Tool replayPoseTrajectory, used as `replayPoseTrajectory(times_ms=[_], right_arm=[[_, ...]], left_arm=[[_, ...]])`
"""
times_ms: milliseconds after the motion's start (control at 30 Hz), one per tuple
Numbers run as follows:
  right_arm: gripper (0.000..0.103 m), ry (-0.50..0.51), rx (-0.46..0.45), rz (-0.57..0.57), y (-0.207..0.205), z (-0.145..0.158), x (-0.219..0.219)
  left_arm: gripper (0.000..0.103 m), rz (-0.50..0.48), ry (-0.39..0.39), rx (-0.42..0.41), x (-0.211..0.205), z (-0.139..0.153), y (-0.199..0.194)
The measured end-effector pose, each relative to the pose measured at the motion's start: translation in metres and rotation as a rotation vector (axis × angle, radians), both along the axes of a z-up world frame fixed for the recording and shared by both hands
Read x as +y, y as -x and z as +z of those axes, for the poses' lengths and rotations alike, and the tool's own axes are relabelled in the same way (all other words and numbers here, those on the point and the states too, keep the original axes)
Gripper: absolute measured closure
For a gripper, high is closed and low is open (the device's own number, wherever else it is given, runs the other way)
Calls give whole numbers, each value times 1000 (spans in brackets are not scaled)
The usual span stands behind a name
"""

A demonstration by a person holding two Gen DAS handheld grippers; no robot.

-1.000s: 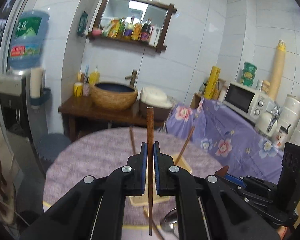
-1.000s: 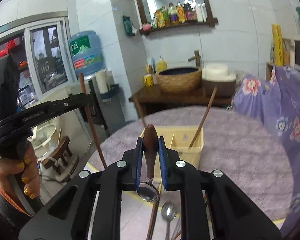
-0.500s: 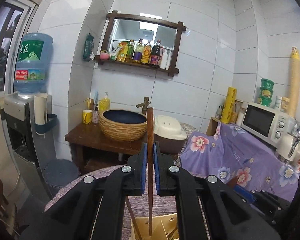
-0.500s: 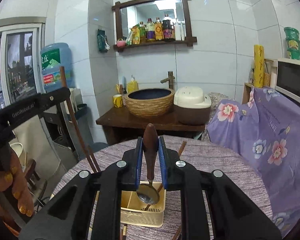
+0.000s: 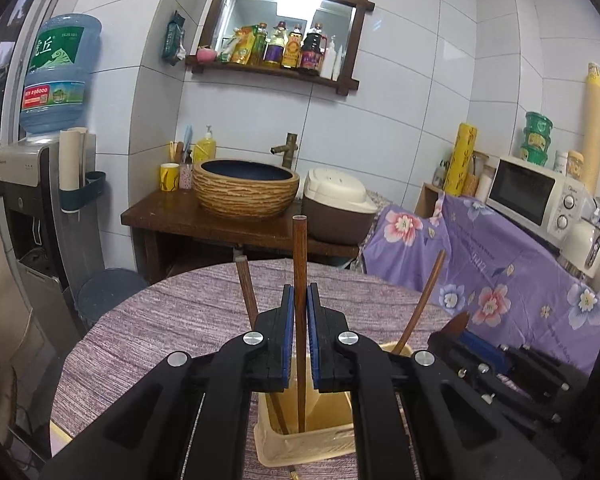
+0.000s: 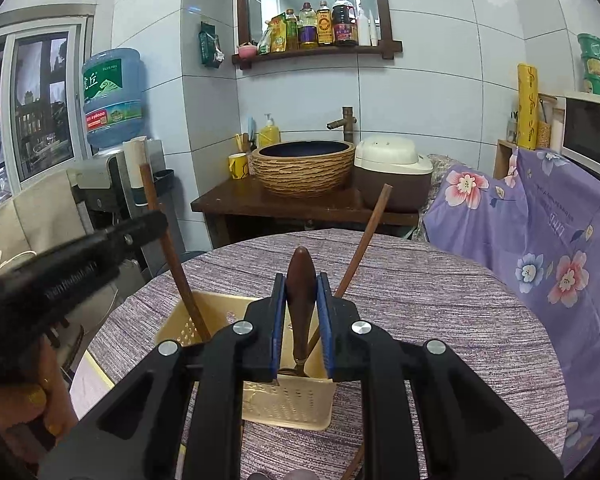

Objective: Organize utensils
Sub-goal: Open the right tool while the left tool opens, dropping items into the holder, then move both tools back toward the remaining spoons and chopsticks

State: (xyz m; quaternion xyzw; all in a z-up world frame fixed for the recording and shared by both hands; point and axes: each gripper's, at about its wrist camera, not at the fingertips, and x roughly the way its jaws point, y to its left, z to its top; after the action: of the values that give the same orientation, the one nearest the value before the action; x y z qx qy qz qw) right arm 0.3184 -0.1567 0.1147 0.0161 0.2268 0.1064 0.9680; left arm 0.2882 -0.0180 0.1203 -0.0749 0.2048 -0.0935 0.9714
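My left gripper (image 5: 299,300) is shut on a brown wooden chopstick (image 5: 300,248), held upright with its lower end inside the cream perforated utensil basket (image 5: 300,446). Two other chopsticks (image 5: 422,300) lean in that basket. My right gripper (image 6: 301,292) is shut on a spoon with a dark wooden handle (image 6: 300,276); the spoon's metal end hangs down into the same basket (image 6: 292,404). In the right wrist view the left gripper (image 6: 148,220) and its chopstick (image 6: 168,248) show at the left, over the basket.
The basket stands on a round table with a purple woven cloth (image 6: 440,300). Behind it are a wooden stand with a woven basin (image 5: 246,188), a rice cooker (image 5: 336,208), a water dispenser (image 5: 44,184) and a floral-covered counter with a microwave (image 5: 532,196).
Both grippers have come down over the basket. The chopstick's lower end and the spoon's bowl now sit inside it; a second ago they hung above the table in front of it.
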Motion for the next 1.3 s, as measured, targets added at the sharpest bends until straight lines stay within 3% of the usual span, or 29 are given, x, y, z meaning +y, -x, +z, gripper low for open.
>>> replayPoseTrajectory(times_ms=[367,400,467,533,767,933,1133,1300], right_arm=[[86,-15,-2,1,2,-4,-8],[86,-20,-8,0,3,-4,-9],[81,-37,-22,-2,6,-4,-13],[66,-48,-35,-5,10,-3,-17],[51,-35,-53,-55,39,-9,-28],[49,-27,62,-75,59,-37,-36],[48,8,192,-109,84,-92,-38],[48,-11,261,-146,100,-126,-49]], left_arm=[[93,-23,43,69,10,-19,0],[91,-25,48,72,10,-19,2],[67,-31,57,66,12,-20,8],[57,-34,60,45,13,-20,18],[41,-44,17,55,14,-30,52],[41,-48,3,179,17,-66,70],[43,-83,-87,344,3,-125,89],[48,-108,-117,417,-6,-154,100]])
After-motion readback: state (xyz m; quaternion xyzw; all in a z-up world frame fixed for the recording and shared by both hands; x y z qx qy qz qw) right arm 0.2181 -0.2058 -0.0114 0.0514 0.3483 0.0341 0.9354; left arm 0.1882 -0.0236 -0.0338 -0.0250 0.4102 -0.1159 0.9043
